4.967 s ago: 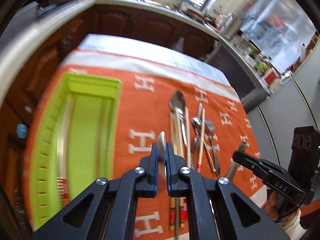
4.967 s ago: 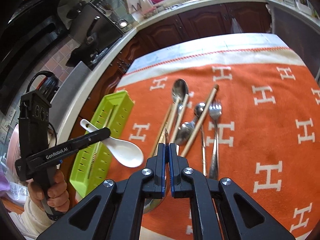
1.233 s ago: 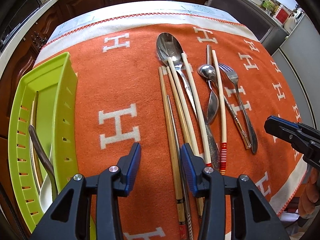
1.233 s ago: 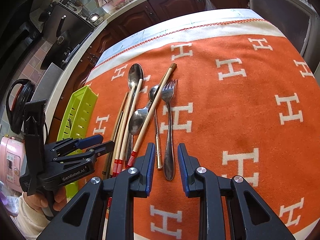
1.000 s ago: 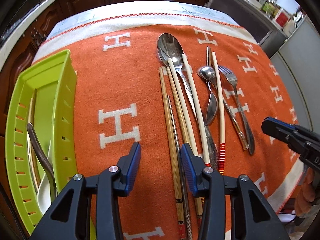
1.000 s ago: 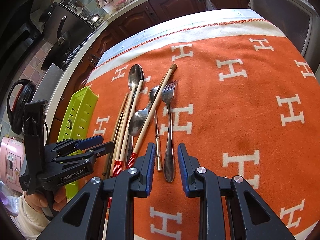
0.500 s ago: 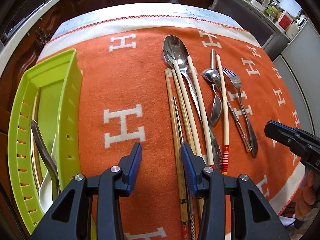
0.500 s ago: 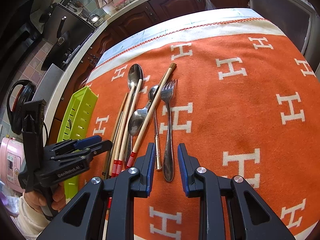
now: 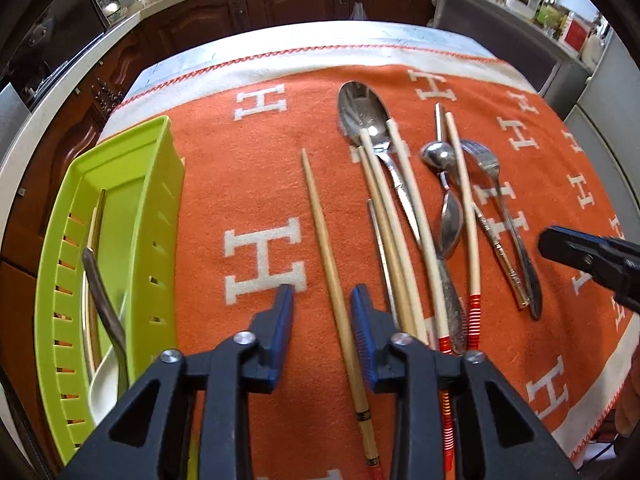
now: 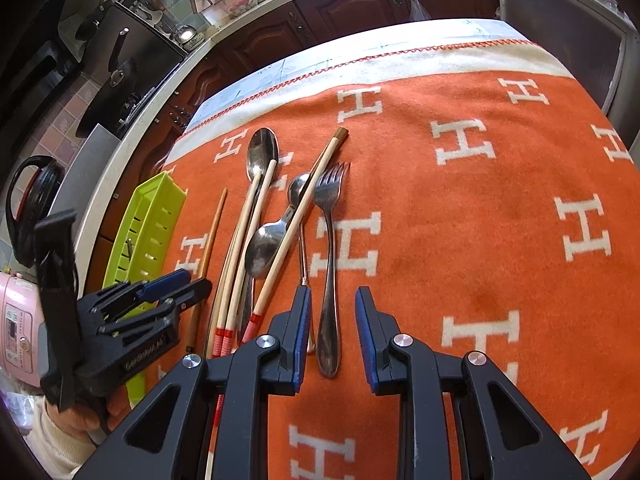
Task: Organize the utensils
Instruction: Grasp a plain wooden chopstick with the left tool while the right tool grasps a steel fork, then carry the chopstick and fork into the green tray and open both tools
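My left gripper (image 9: 322, 316) is open, its jaws on either side of a wooden chopstick (image 9: 332, 264) that lies apart from the other utensils on the orange cloth. My right gripper (image 10: 330, 326) is open around the handle of a fork (image 10: 329, 248). A big spoon (image 9: 362, 110), pale chopsticks with red bands (image 9: 420, 232), small spoons (image 9: 452, 220) and the fork (image 9: 504, 208) lie in a bunch. The green tray (image 9: 160, 216) at the left holds a white spoon and a metal utensil (image 9: 104, 300). The left gripper also shows in the right wrist view (image 10: 182, 284).
The orange cloth with white H marks (image 10: 480, 220) covers the table. Its white border and the table edge lie at the far side (image 9: 320, 56). Kitchen cabinets and a counter stand beyond. A pink appliance (image 10: 16, 320) sits at the far left.
The left gripper has moved forward and now straddles a wooden chopstick, which lies shifted left, apart from the bunch. The right gripper has barely moved.
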Motion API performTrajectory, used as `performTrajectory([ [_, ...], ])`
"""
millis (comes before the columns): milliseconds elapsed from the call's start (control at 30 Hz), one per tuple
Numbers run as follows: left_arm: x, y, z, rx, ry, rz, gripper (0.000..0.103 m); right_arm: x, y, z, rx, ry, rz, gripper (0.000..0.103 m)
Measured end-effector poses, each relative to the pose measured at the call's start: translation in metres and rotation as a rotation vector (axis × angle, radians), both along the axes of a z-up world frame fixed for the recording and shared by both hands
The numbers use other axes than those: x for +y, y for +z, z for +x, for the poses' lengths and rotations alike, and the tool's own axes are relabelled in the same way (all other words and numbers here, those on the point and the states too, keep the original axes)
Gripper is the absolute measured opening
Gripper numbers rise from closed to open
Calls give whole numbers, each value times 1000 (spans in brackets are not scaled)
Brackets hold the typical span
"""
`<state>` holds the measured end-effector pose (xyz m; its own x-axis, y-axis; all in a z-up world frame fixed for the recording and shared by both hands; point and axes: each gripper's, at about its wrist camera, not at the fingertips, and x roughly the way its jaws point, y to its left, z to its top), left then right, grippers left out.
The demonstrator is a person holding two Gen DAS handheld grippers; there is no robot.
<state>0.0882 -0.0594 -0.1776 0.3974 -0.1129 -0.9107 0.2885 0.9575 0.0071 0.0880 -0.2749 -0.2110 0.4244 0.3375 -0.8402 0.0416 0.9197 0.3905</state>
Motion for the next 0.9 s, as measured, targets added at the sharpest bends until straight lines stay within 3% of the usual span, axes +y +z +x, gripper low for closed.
performTrajectory([
  [167, 3, -1, -1, -21, 7, -73, 4, 3, -7, 24, -18, -2, -12, 24],
  [267, 17, -2, 5, 32, 37, -193, 4, 5, -13, 42, -22, -3, -19, 24],
  [333, 24, -1, 5, 50, 51, -219, 4, 9, -18, 51, -23, 4, -23, 23],
  [433, 32, 6, 2, 52, 53, -250, 4, 16, -21, 58, -48, 27, -47, 16],
  [467, 34, 9, 1, 48, 52, -254, 4, 18, -22, 59, -54, 30, -52, 9],
  [600, 42, 30, -5, 13, 50, -258, 4, 23, -21, 52, -68, 27, -50, 4],
  [900, 66, 79, -18, -76, 91, -180, 4, 23, 19, 19, -118, 18, -3, 2],
])
